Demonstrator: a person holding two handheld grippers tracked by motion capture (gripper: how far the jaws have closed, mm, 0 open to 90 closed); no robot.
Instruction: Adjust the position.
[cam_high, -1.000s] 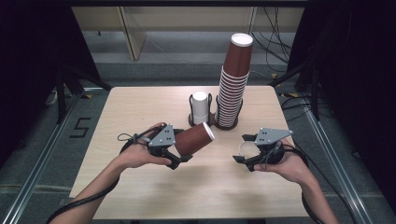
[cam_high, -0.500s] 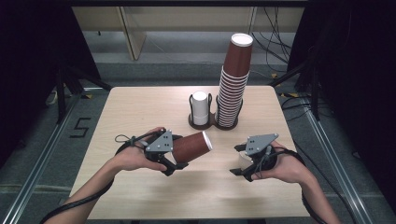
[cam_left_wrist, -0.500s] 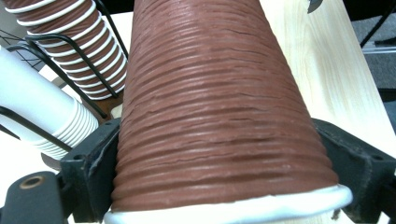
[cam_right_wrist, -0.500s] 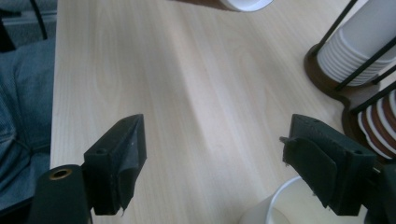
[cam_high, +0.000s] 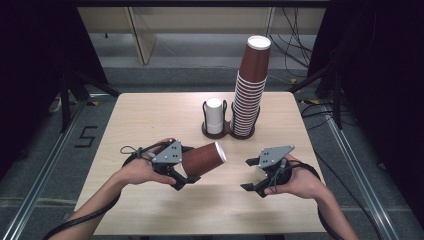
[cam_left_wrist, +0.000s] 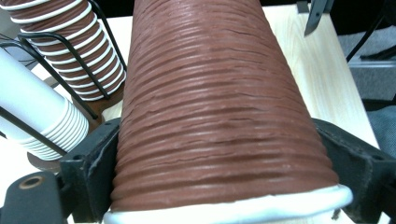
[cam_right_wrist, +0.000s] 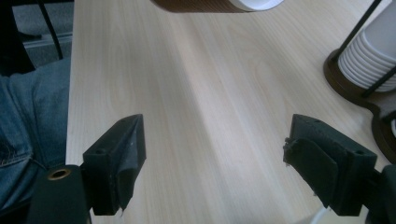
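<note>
A: From the high view, the left gripper (cam_high: 186, 176) clamps the brown cup (cam_high: 205, 158), lying sideways, mouth toward the right gripper (cam_high: 251, 174).

B: Left gripper view: jaws squeeze near the rim; keep pressure gentle.

A: Right gripper view: jaws apart, empty, cup ahead.

Two bare forearms, no sleeves, enter from the bottom edge. Each hand carries a black two-jaw gripper topped by a grey three-cornered plate dotted with small screws: the left gripper (cam_high: 186, 176) and the right gripper (cam_high: 248, 174). A black cable trails from each along the forearm. The matte black jaws have worn, frayed pads (cam_right_wrist: 314, 169) and a brass-ringed hole at the base. Blue jeans (cam_right_wrist: 32, 116) cover the person's leg.
</note>
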